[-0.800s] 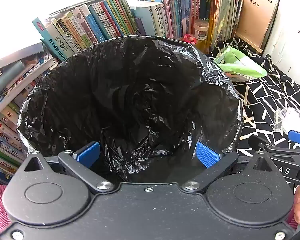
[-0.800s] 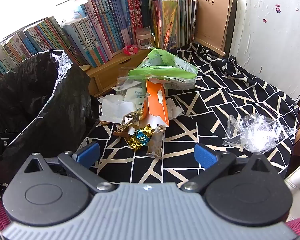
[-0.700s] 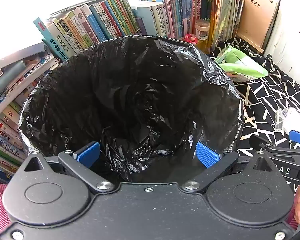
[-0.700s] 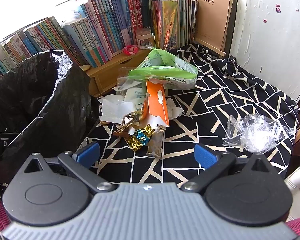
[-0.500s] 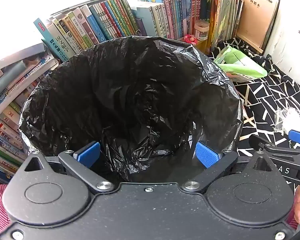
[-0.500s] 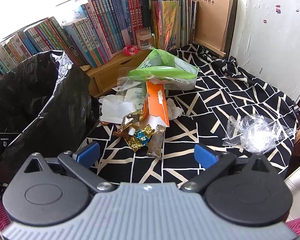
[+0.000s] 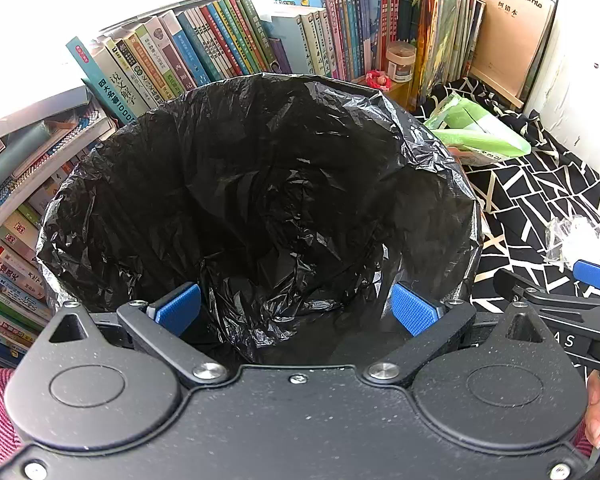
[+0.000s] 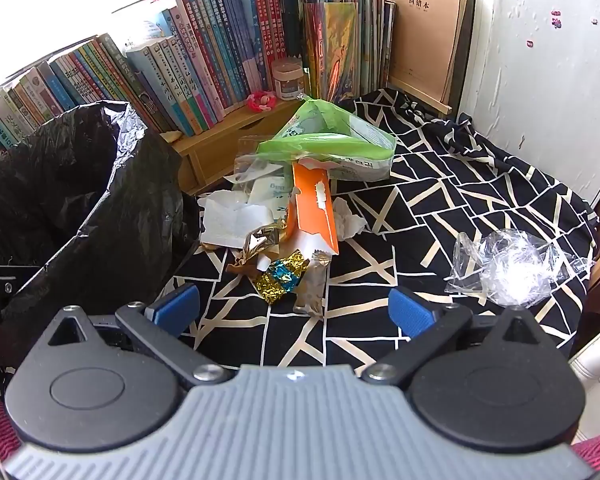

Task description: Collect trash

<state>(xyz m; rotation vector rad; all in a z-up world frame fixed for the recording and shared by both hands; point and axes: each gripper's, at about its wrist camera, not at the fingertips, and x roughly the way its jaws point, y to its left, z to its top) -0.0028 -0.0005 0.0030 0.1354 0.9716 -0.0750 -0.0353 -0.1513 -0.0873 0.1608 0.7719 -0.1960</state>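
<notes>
A bin lined with a black trash bag (image 7: pixel 260 200) fills the left wrist view; my left gripper (image 7: pixel 296 312) hangs open over its mouth with nothing between the blue pads. In the right wrist view, the same black trash bag (image 8: pixel 80 208) stands at the left. A litter pile lies mid-table: a green plastic bag (image 8: pixel 332 148), an orange carton (image 8: pixel 314 208), white paper scraps (image 8: pixel 228 220), gold and blue foil wrappers (image 8: pixel 282 276). Crumpled clear plastic (image 8: pixel 512 268) lies at the right. My right gripper (image 8: pixel 294 312) is open, empty, short of the wrappers.
A black cloth with cream lines (image 8: pixel 440 208) covers the table. Rows of books (image 8: pixel 220 52) stand behind on a wooden shelf (image 8: pixel 228 132), with a small jar (image 8: pixel 287 80) and a brown notebook (image 8: pixel 424 32). A white wall (image 8: pixel 548 72) closes the right side.
</notes>
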